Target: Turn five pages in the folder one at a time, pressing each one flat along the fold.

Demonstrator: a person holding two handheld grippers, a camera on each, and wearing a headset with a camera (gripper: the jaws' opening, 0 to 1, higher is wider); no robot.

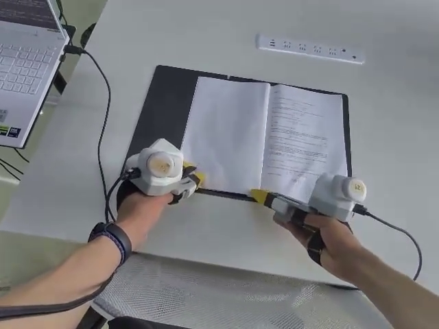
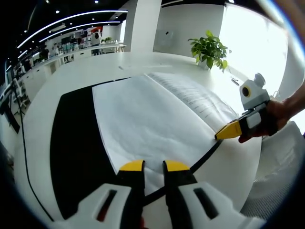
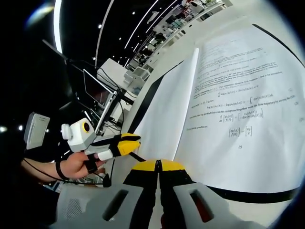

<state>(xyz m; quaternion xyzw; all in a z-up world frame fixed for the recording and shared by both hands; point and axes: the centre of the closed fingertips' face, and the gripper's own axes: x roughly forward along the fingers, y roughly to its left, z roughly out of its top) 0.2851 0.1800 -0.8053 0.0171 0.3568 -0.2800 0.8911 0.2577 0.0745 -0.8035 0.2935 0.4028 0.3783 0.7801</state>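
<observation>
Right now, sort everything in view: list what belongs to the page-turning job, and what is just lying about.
Job in hand: black folder, blank left page, printed right page, left claw, right claw.

Lying about: laptop, power strip, potted plant.

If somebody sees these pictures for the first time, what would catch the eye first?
First the open folder, black against the white table in the middle of the head view, with a blank page on the left and a printed page on the right. Next come the two yellow-tipped claws at its near edge: the left claw by the blank page, the right claw at the foot of the fold.
</observation>
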